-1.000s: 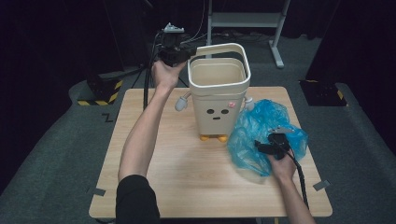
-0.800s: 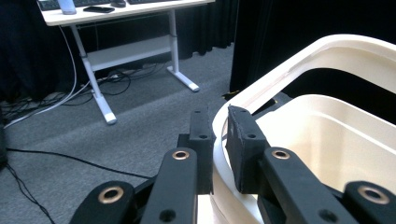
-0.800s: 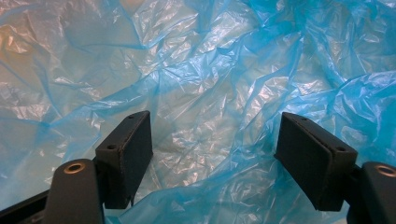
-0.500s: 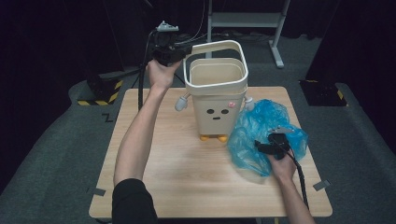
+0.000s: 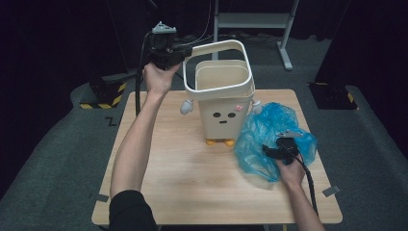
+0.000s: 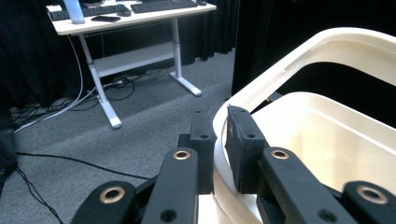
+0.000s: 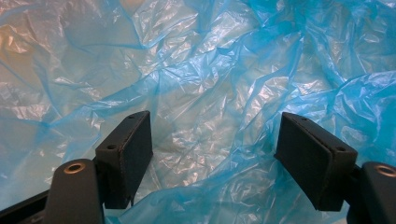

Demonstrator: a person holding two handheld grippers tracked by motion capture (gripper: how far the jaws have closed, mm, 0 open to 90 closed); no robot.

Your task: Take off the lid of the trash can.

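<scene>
A cream bin [image 5: 223, 108] with a drawn face stands mid-table; its inside [image 6: 327, 140] holds nothing. Its cream ring-shaped rim frame [image 5: 219, 48] is tilted up on the left side. My left gripper [image 5: 166, 50] is shut on that frame's left edge, and in the left gripper view my gripper [image 6: 218, 135] pinches the frame [image 6: 261, 91] between both pads. A crumpled blue plastic bag [image 5: 269, 137] lies to the right of the bin. My right gripper [image 5: 279, 149] rests over the bag, open; its own view shows the gripper [image 7: 212, 149] with wide jaws just above the blue film [image 7: 201, 84].
The wooden table [image 5: 168, 163] has free room at its front and left. A white desk frame [image 5: 250, 21] stands behind the table on grey carpet. A yellow-black striped block [image 5: 103, 94] sits on the floor at the left.
My left gripper has risen and shifted left, lifting the frame's left side higher off the bin. The right gripper and bag have stayed put.
</scene>
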